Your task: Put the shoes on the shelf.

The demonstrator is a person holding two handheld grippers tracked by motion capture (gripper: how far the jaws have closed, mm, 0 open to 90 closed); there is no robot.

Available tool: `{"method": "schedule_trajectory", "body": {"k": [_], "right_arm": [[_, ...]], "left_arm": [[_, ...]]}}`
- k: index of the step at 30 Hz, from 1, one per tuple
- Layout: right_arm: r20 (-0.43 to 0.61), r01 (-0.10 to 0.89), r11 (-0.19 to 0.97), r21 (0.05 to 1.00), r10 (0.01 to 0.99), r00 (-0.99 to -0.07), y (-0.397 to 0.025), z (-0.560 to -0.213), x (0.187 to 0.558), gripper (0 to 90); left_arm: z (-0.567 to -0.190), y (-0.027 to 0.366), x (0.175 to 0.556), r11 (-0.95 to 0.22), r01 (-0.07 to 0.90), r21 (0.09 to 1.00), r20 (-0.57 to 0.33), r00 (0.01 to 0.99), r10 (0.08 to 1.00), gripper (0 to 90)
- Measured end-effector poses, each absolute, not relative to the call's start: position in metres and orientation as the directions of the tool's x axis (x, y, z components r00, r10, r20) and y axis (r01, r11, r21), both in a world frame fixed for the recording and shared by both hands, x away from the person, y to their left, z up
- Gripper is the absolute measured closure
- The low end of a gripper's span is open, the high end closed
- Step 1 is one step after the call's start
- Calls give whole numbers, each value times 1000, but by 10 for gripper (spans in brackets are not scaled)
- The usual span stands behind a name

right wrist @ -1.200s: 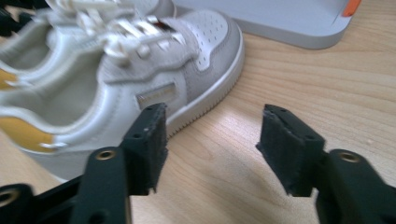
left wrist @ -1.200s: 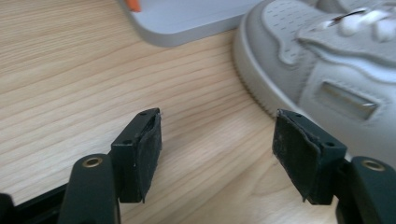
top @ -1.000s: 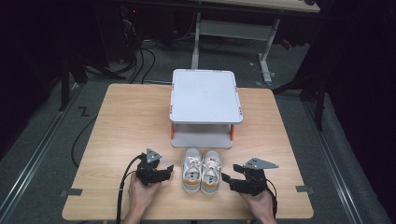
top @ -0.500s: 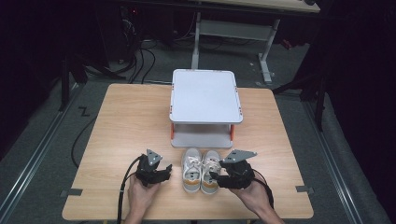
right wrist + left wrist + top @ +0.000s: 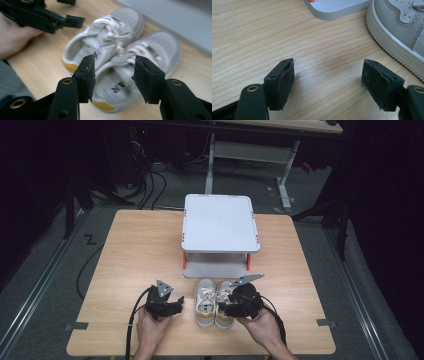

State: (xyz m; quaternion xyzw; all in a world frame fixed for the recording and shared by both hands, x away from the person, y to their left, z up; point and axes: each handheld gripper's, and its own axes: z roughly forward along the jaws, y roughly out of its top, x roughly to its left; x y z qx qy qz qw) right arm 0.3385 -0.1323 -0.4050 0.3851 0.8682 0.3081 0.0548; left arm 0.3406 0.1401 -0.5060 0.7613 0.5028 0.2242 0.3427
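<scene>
Here the right gripper [image 5: 223, 307] hangs over a pair of white shoes [image 5: 213, 301], jaws apart and empty. Beside them the left gripper [image 5: 177, 304] rests wide open on the wooden table [image 5: 135, 250].

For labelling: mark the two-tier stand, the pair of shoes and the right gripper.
two-tier stand [image 5: 220, 222], high view, middle of its white top shelf.
pair of shoes [image 5: 206, 300], high view, laces of the left-hand shoe.
right gripper [image 5: 113, 75], right gripper view, midway between its open fingertips.
</scene>
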Motion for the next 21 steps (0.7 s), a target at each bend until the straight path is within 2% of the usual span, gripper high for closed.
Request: {"method": "schedule_trajectory", "body": {"k": [8, 21], "right_arm": [[194, 726, 445, 524, 767, -611, -124, -417, 340, 520], [95, 736, 470, 488, 809, -580, -96, -419, 344, 455]], "left_arm": [[-506, 140, 341, -261, 612, 747, -5, 398, 917, 258], [-506, 140, 341, -262, 612, 746, -4, 398, 917, 258]]}}
